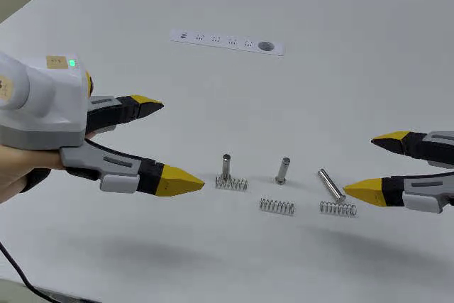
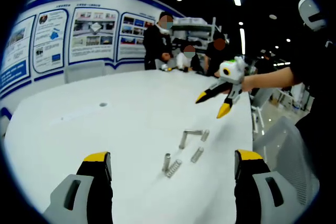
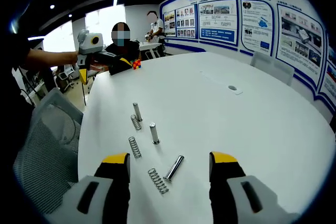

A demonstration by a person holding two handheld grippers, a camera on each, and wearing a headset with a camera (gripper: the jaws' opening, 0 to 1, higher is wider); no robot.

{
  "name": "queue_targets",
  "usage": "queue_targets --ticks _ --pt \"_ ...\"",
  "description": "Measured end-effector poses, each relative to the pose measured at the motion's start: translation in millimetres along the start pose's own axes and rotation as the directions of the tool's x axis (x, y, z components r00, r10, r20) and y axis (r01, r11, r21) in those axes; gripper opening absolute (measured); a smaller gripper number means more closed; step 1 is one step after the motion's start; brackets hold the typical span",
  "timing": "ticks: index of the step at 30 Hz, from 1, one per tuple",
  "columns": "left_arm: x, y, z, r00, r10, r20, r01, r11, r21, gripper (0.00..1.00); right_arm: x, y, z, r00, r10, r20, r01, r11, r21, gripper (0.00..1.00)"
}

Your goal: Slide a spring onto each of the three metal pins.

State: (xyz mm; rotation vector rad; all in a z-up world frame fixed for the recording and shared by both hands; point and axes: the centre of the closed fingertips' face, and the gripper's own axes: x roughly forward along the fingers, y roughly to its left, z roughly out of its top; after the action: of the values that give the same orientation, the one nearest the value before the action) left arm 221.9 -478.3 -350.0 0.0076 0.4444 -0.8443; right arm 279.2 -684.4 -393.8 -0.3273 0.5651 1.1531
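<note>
White tabletop (image 1: 355, 69) everywhere, and in the head view the left gripper (image 1: 177, 145) has its jaws spread wide with nothing between them. Same deal for the right gripper (image 1: 363, 165). All the parts sit between the two. The upright pin (image 1: 226, 164) stands just off the left gripper's lower tip, the middle pin (image 1: 283, 170) stands too, and the fallen pin (image 1: 330, 184) lies flat right by the right gripper's lower tip. The springs all lie loose on the table: first spring (image 1: 231, 184) at the upright pin's foot, second spring (image 1: 277, 206) near the middle pin, third spring (image 1: 338, 208) just beside the fallen pin's end. A socket strip (image 1: 227, 42) lies well beyond both grippers. In the left gripper view the jaws gape wide, the upright pin (image 2: 166, 162) and first spring (image 2: 174, 168) sit ahead between them, and the right gripper (image 2: 211, 106) hovers past the parts, also open. In the right gripper view the jaws are wide again, with the fallen pin (image 3: 174, 167) just ahead between the tips, the third spring (image 3: 157, 180) alongside it, and the middle pin (image 3: 154, 132) further on.
</note>
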Motion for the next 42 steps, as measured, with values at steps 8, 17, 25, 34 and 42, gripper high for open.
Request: queue_targets --ticks 8,17,25,34,42 --pt "3.8 -0.1 -6.0 0.9999 -0.006 -0.015 0.006 1.0 -0.004 0.99 10.6 -6.2 -6.8 0.9999 0.002 -0.01 -0.002 1.0 0.024 0.57" --pt "10.9 -2.2 -9.8 0.9994 -0.027 -0.022 0.027 1.0 -0.005 0.97 26.2 -10.7 -18.1 0.9987 -0.005 -0.051 0.007 0.999 0.05 0.52" --pt "11.2 -0.8 -10.2 0.9997 -0.026 -0.002 0.026 1.0 -0.018 0.97 43.6 -10.2 -23.8 0.9978 0.0 -0.067 0.004 0.998 0.063 0.45" --pt "9.8 -0.2 -14.2 0.9998 -0.02 0.007 0.021 0.999 -0.035 0.96 60.0 -17.4 -32.5 0.9943 -0.043 -0.097 0.053 0.993 0.103 0.36" --pt "8.3 -0.9 -16.1 0.9998 -0.021 0.004 0.021 0.999 -0.036 0.96 68.6 -22.8 -42.1 0.9863 -0.081 -0.144 0.099 0.988 0.118 0.29"
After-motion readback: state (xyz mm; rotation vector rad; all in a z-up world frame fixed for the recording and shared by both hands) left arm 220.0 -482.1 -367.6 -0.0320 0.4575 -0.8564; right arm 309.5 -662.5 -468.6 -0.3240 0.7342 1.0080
